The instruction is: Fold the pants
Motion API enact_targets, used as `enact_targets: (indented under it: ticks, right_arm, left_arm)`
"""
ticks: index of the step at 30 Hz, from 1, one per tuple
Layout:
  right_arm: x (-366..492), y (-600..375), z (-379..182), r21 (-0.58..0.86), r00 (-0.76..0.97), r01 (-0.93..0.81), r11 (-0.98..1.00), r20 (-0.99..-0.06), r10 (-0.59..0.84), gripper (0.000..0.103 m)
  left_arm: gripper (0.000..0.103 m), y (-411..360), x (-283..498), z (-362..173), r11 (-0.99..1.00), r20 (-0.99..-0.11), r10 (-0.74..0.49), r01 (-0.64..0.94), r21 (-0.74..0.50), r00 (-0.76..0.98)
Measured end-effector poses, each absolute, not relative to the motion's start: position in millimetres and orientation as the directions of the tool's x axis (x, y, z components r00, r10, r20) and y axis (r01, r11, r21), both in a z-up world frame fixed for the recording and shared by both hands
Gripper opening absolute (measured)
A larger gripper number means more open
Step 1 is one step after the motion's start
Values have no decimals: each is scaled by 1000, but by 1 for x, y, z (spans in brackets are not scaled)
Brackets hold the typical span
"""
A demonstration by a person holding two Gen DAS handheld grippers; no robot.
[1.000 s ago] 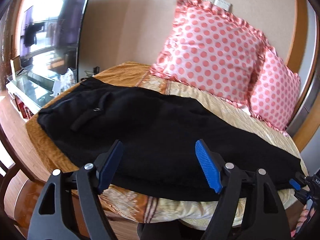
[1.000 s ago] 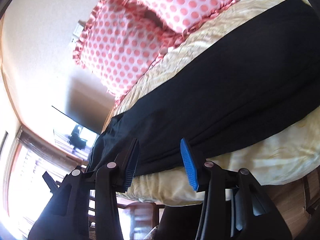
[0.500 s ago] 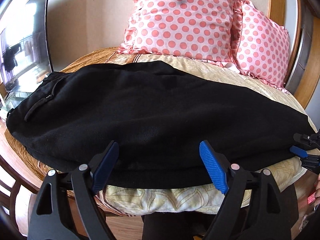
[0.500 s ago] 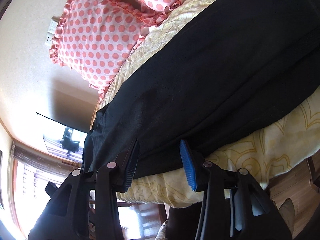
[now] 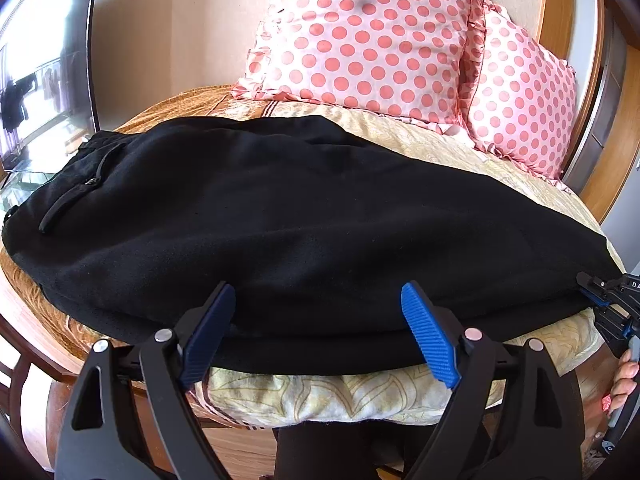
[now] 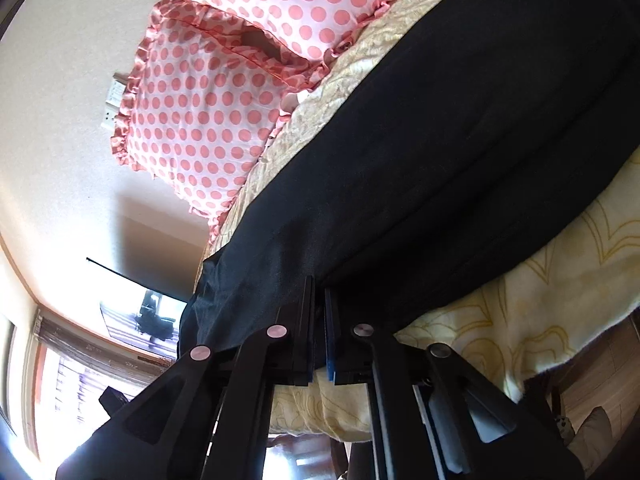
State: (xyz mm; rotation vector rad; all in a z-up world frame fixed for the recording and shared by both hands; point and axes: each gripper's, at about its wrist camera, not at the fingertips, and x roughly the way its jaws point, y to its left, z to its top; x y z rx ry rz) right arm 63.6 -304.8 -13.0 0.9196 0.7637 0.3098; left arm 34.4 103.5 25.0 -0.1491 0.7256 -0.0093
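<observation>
Black pants (image 5: 304,216) lie flat along the near edge of the bed (image 5: 520,184), waist toward the window end, legs running toward the right. Two dotted pillows (image 5: 360,40) sit well behind, clear of the work.

Right gripper (image 6: 318,320): clenched on the near hem of the pants at the leg end; fabric bunches between the pads. How many layers it has caught is hard to read from this angle, probably both.

Left gripper (image 5: 316,332): jaws wide apart, holding nothing, poised over the near edge around mid-length, pads just above the cloth.

Step in hand, as I judge it: secure the second grip before lifting for the fold.

To do it well:
- slide the lower pad under the edge so it takes both layers, not the bedcover;
- close fully before any pull;
- keep the two grips level so the edge stays straight;
- lift together and avoid dragging the cover.
</observation>
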Motion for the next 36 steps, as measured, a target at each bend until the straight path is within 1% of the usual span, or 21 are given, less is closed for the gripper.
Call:
enact_targets:
  ticks: [4,10,12,13,16,17,18,19,20,22,24,26,28,31,36]
  right_arm:
    - [50,-303,-3,793,714,47,608,-452,535,4]
    - [44,-299,-17,766,683,86,637,-511,522,4]
    - [46,-300,-20,766,668,83,638,-518,534,4]
    - [46,-302,-19,767,660,81,637,-520,542,7]
    - [43,-310,-12,750,645,69,658,-537,544,8]
    - [38,-315,-8,735,655,67,675,-543,526,9]
    - [31,-323,-4,715,668,74,695,-553,497,11]
    - [27,-333,0,692,689,87,716,-561,458,17]
    - [23,-346,5,671,713,108,733,-566,413,19]
    - [16,-383,14,634,760,189,750,-578,297,37]
    - [9,-426,21,614,798,284,736,-577,175,38]
    - [6,-468,27,579,801,390,716,-596,46,38]
    - [5,-507,27,589,797,465,661,-603,-23,38]
    - [6,-552,20,633,797,520,574,-600,-60,38]
    - [12,-583,5,671,799,531,518,-601,-40,38]
  left_arm:
    - [85,101,31,31,990,-650,-73,-24,-139,757]
    - [86,81,32,44,993,-611,-95,33,-112,786]
    - [88,69,37,45,993,-613,-110,58,-103,783]
    - [88,63,40,44,992,-615,-123,73,-106,779]
    - [88,48,46,39,989,-629,-144,103,-101,764]
    - [88,44,48,36,989,-635,-148,112,-97,758]
    - [88,40,48,34,989,-639,-149,118,-90,755]
    - [88,37,48,32,989,-640,-147,124,-81,754]
    - [88,33,48,30,989,-641,-142,130,-67,754]
    - [89,28,48,26,989,-646,-135,142,-41,751]
    - [90,24,49,21,988,-655,-134,151,-31,744]
    - [91,23,50,17,988,-664,-133,151,-30,736]
    - [91,23,52,14,988,-672,-133,147,-36,728]
    - [92,24,54,10,989,-681,-138,143,-49,719]
    - [96,21,55,9,989,-683,-133,146,-39,718]
